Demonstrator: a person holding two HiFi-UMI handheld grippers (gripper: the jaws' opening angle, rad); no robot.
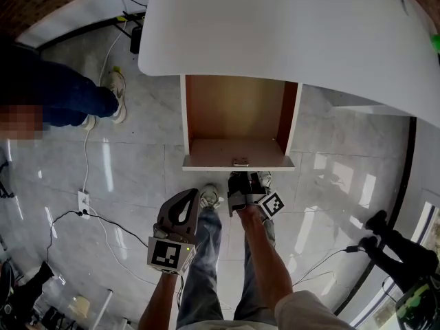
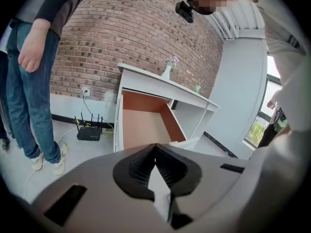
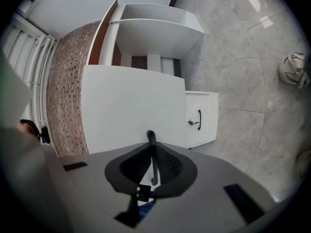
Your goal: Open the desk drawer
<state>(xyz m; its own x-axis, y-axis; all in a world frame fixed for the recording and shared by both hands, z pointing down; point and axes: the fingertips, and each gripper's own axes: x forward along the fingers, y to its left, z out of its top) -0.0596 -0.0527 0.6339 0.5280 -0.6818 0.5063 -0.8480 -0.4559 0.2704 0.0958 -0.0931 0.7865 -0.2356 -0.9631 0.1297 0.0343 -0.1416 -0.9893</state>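
Under desk [image 1: 289,26], open drawer [image 1: 234,115] rear hidden; left tool [image 1: 184,201], right tool [image 1: 242,184] clenched, empty.

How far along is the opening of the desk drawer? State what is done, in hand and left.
Done: the drawer stands pulled out from under the desk top, its brown inside showing. In hand: nothing; the right gripper, shut and empty, sits just clear of the handle, and the left gripper hangs shut beside it. Left: apparently nothing.
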